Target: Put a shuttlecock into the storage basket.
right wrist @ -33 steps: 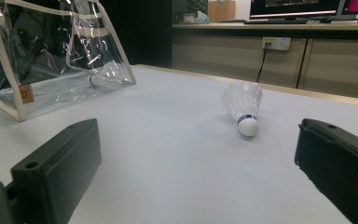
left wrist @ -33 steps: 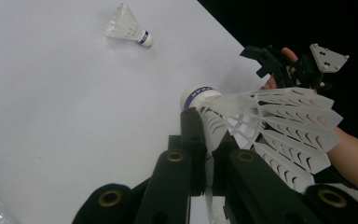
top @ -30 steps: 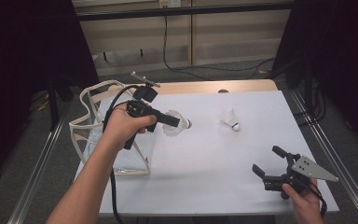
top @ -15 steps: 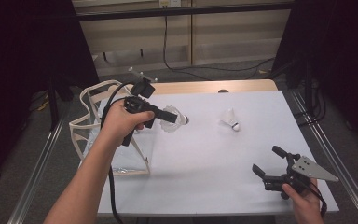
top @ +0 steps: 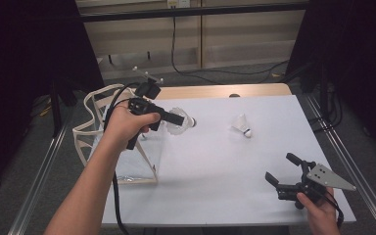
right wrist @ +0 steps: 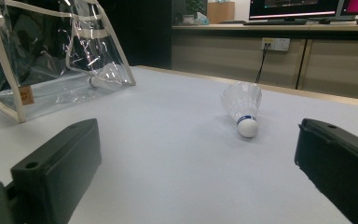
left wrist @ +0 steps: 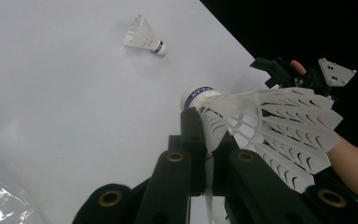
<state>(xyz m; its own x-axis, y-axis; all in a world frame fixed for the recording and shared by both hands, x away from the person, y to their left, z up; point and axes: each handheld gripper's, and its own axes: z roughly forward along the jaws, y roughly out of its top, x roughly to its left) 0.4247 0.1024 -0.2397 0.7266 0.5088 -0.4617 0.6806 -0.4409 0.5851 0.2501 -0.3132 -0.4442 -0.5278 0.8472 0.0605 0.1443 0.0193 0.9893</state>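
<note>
My left gripper (top: 178, 119) hovers above the white table (top: 215, 171), just right of the bag, shut on a white shuttlecock (top: 180, 128). In the left gripper view my left gripper (left wrist: 209, 140) pinches the feather skirt of that shuttlecock (left wrist: 265, 116), whose cork points away toward the table. A second shuttlecock (top: 241, 126) (left wrist: 144, 37) (right wrist: 243, 109) lies on the table farther right. Near the front right corner my right gripper (top: 285, 170) (right wrist: 196, 172) rests low, open, jaws wide apart and aimed at the lying shuttlecock.
A clear plastic bag with cream trim and handles (top: 103, 142) (right wrist: 51, 60) stands at the table's left edge. Something white like a shuttlecock (right wrist: 103, 78) lies inside it. Metal rails run along both sides of the table.
My left gripper with the shuttlecock has edged slightly up and to the left. The right gripper has stayed where it was.
</note>
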